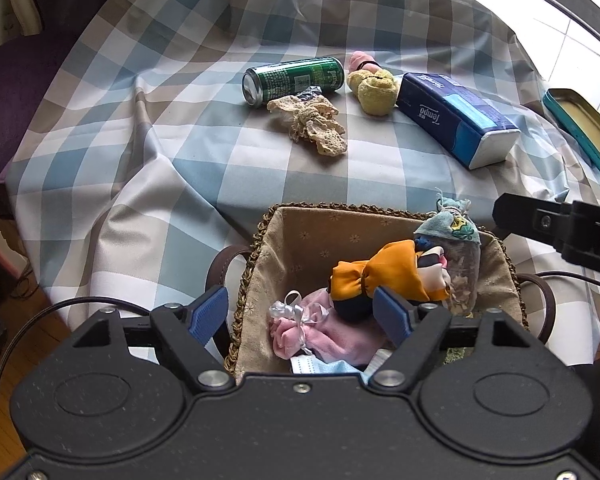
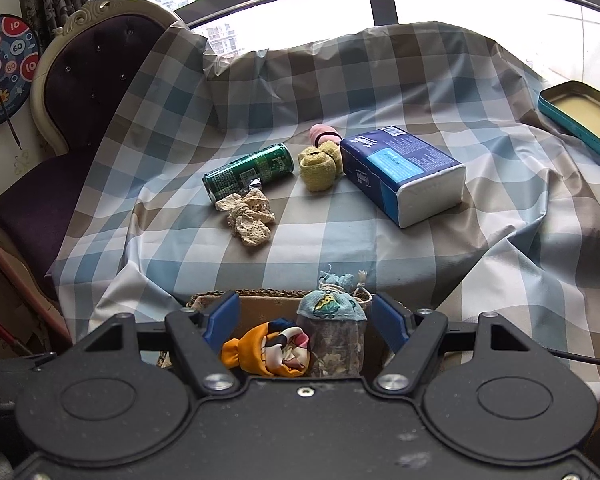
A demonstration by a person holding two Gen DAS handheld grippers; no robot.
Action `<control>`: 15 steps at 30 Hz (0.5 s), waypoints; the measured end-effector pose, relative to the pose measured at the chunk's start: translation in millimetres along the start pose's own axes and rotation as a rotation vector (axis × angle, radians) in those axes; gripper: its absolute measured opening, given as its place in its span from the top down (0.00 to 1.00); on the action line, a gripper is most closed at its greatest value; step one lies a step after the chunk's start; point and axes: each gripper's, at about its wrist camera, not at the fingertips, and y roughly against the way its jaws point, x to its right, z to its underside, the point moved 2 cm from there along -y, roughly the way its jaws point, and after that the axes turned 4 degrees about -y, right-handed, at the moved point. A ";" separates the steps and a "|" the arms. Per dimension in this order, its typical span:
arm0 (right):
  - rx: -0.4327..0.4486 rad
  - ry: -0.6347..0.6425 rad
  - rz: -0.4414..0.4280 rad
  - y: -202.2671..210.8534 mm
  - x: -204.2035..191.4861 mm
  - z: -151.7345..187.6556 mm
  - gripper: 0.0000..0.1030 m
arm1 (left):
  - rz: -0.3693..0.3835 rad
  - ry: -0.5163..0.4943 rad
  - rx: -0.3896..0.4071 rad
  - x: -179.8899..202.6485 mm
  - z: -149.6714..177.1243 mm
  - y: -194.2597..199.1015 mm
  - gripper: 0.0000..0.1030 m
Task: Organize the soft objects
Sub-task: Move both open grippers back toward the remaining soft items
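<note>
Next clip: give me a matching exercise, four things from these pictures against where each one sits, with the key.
Things:
1. green can
2. orange cloth bundle
3. tissue pack
4. lace scrap

Places:
A. inside the basket
B. on the tablecloth, touching the can
C. lying on its side on the tablecloth
D. on the tablecloth, right of the yellow plush

Pairs: 1-C, 2-A, 3-D, 4-B

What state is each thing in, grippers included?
Left hand-held gripper: open, nothing held.
Right hand-held gripper: open, nothing held.
Basket: upright, partly filled.
Orange cloth bundle: in basket.
Sachet: in basket, upright.
Green can: on its side.
Lace scrunchie: outside basket.
Tissue pack: lying flat.
</note>
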 end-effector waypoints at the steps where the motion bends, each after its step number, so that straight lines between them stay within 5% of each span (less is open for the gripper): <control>1: 0.002 0.000 0.006 0.1 -0.3 0.1 0.29 | 0.000 -0.003 0.002 0.5 -0.4 0.2 0.27; 15: -0.022 -0.017 0.042 -14.4 13.7 -3.2 0.29 | -0.011 -0.056 0.018 4.3 -19.5 -7.4 0.22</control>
